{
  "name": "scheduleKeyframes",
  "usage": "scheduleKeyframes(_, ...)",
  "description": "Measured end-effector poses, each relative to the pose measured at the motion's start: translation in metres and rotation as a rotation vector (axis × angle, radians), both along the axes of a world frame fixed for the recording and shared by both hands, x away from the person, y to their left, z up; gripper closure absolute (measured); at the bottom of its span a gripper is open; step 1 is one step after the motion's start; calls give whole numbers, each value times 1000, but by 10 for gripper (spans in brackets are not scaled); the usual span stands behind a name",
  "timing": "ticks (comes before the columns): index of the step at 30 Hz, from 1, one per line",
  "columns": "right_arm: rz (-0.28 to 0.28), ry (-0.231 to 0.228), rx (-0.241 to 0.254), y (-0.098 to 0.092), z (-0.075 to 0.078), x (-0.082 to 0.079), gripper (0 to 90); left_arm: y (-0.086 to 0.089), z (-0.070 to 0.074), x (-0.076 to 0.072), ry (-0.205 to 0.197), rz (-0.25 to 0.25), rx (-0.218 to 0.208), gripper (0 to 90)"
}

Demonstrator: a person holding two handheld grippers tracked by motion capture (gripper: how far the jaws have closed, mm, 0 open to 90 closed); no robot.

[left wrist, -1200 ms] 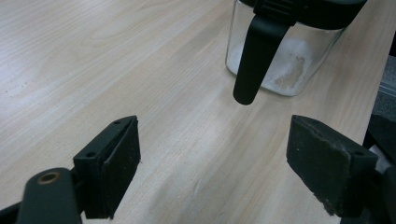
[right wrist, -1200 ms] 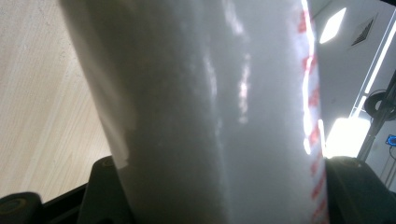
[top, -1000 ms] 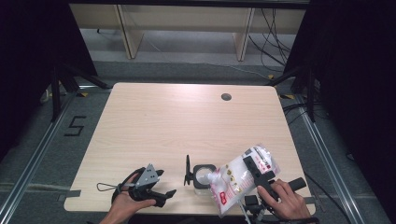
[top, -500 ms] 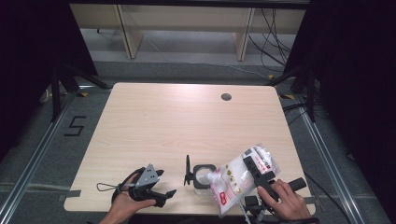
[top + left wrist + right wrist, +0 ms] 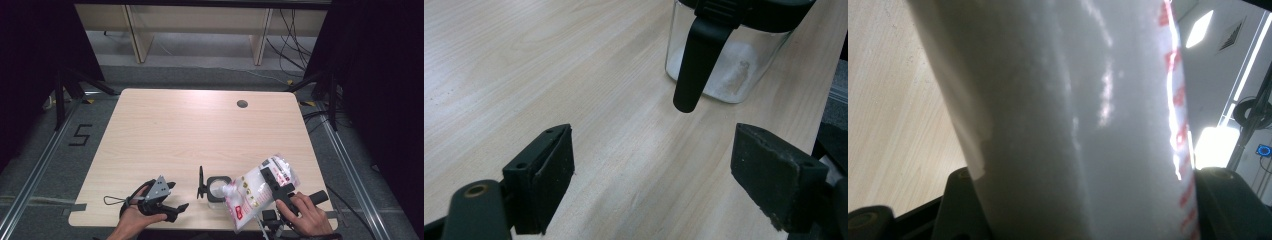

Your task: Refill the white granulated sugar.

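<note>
Right now the right gripper is clenched on a clear plastic bag of white powder w/ red print, at the near right of the table. In the right gripper view the bag packs the whole gap betw. the two black jaws, one pad on each side, so the fingers pinch it across its width. In the high view the bag is tilted, its far end raised toward the right, its low end pointing left and down at the open top of a small glass jar w/ a black rim. Bag tip sits right at the jar's mouth; can't tell if they touch.

Left gripper rests near the table's near edge, left of the jar, jaws wide apart and holding nothing. In the left gripper view bare wood lies betw. the pads, and the jar stands farther off w/ its black lid flap hanging down the side, some white powder inside.
</note>
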State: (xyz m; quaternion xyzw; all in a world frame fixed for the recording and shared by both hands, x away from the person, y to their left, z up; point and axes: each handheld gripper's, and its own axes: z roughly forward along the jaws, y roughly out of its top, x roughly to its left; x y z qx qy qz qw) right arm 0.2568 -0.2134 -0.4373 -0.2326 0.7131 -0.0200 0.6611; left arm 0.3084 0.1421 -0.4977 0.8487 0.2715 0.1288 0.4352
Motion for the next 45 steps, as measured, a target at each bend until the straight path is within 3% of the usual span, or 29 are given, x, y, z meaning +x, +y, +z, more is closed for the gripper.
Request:
scheduleKeyframes(1, 0, -1, 0, 0, 0, 0, 433, -1, -1, 0, -2, 5, -14, 172)
scheduleKeyframes(3, 2, -2, 0, 0, 0, 0, 434, 0, 0, 0, -1, -6, 7, 172)
scheduleKeyframes(21, -9, -2, 26, -2, -1, -1, 438, 0, 0, 1, -6, -10, 8, 172)
scheduleKeyframes(23, -3, -4, 11, -1, 0, -1, 439, 0, 0, 0, -5, -6, 5, 172)
scheduleKeyframes(26, -8, -1, 32, -2, -1, -1, 441, 0, 0, 1, -5, -9, 7, 172)
scheduleKeyframes(28, 18, -14, -23, -1, 2, 1, 442, 0, 0, 0, 6, -10, 9, 172)
scheduleKeyframes(31, 23, -10, -6, -1, 2, 1, 444, 0, 0, 0, 0, -3, 4, 172)
scheduleKeyframes(33, 26, -17, -24, -1, 3, 1, 445, 0, 0, 1, -5, -9, 8, 172)
scheduleKeyframes(35, 22, -11, 2, -2, 2, 1, 447, 0, 0, 1, -6, -10, 7, 172)
scheduleKeyframes(36, 23, -9, 4, -2, 2, 1, 447, -1, 0, -1, 16, 9, -9, 172)
scheduleKeyframes(38, 28, -10, 0, -2, 2, 1, 448, 0, 0, 0, -3, -5, 7, 172)
scheduleKeyframes(45, 13, 5, 35, -3, -1, 0, 451, 0, 0, 1, -6, -10, 7, 172)
